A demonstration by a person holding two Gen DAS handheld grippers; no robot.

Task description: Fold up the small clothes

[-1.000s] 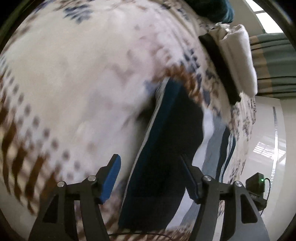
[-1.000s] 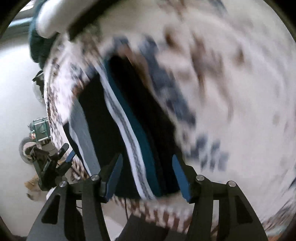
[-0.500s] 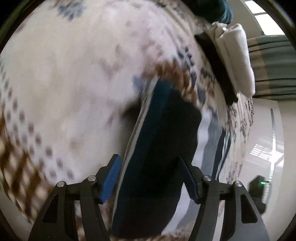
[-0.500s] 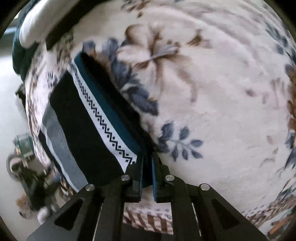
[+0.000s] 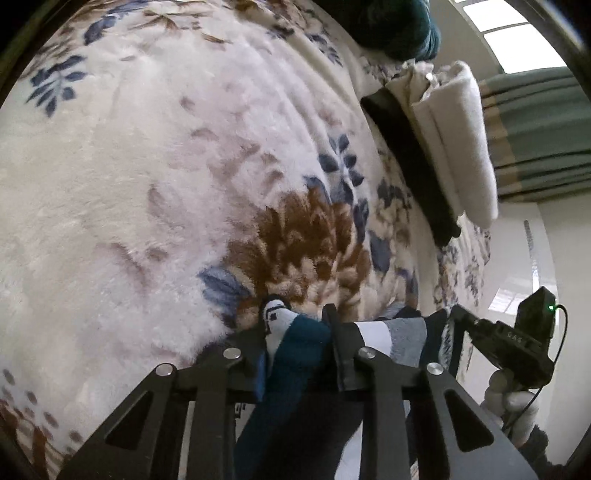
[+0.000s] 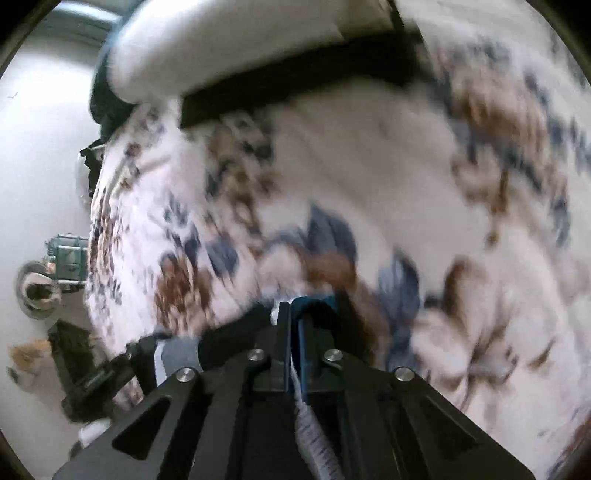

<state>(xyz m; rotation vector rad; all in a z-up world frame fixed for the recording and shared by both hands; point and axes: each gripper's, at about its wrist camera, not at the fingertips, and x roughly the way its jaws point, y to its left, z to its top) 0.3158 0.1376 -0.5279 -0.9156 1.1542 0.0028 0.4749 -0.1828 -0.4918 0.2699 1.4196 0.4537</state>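
Left wrist view: left gripper (image 5: pixel 295 354) nearest, jaws just narrowed, now clamped on bunched garment (image 5: pixel 303 354)
Left grip detail: teal knit plus white zigzag-trim corner squeezed between the pads; grey and white stripe spills out to the side
Right wrist view: right gripper (image 6: pixel 291 332) pinched tight on a thin teal and white edge of the same garment; frame is motion-blurred
Garment location: lifted at both ends, hanging between the two grippers, low over the near edge of the blanket (image 5: pixel 155 192)
Garment material: soft knit, black body, teal band, white patterned border, grey stripe; limp, bunches easily
Progress: judging by the grips, early to mid fold; both edges are caught, no finished fold or flat lay visible yet
Left to do: probably bring one end over the other, lay it flat, release
Blanket: plush fleece, cream with brown and blue flower print, deep pile, gently mounded
Hand (image 5: pixel 513 398): pale glove, holds the other gripper body at lower right
Far: white folded cloth (image 5: pixel 461 140) on a black strip (image 5: pixel 410 166), near the blanket's edge
Farthest: dark teal fabric (image 5: pixel 399 26), green striped curtain (image 5: pixel 535 129)
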